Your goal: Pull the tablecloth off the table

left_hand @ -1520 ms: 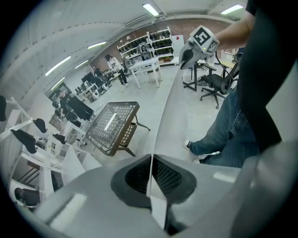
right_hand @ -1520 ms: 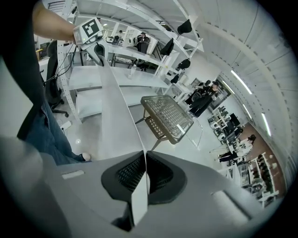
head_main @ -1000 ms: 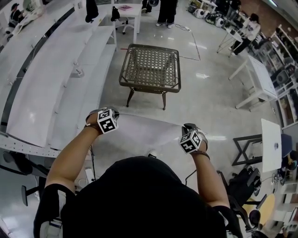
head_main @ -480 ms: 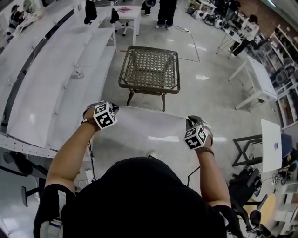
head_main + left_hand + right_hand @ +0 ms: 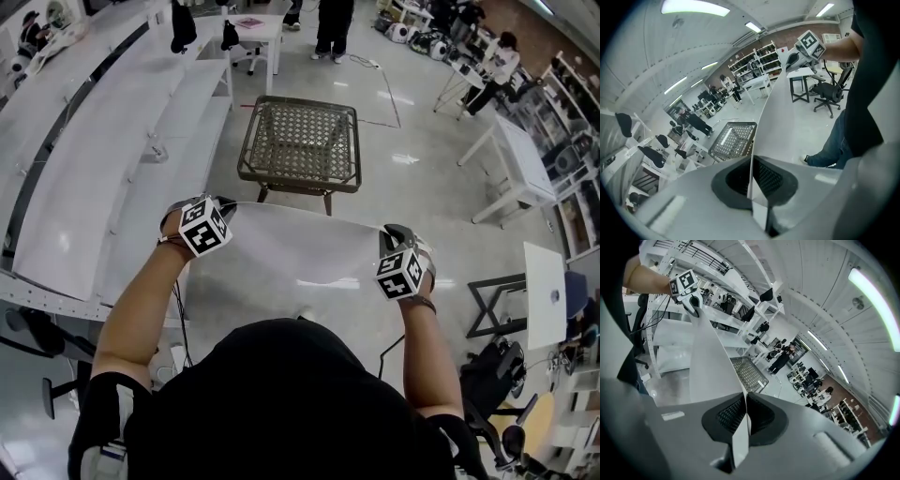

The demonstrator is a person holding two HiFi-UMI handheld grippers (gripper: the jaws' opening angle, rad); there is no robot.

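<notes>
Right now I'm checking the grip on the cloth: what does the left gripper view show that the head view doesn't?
Only the left gripper view: the jaws of the left tool shut on the edge of the tablecloth, plus the person's jeans and shoe. Only the head view: both forearms and the left tool's marker cube. Both: the tablecloth stretched across to the right tool, and the bare wicker table beyond it.
</notes>
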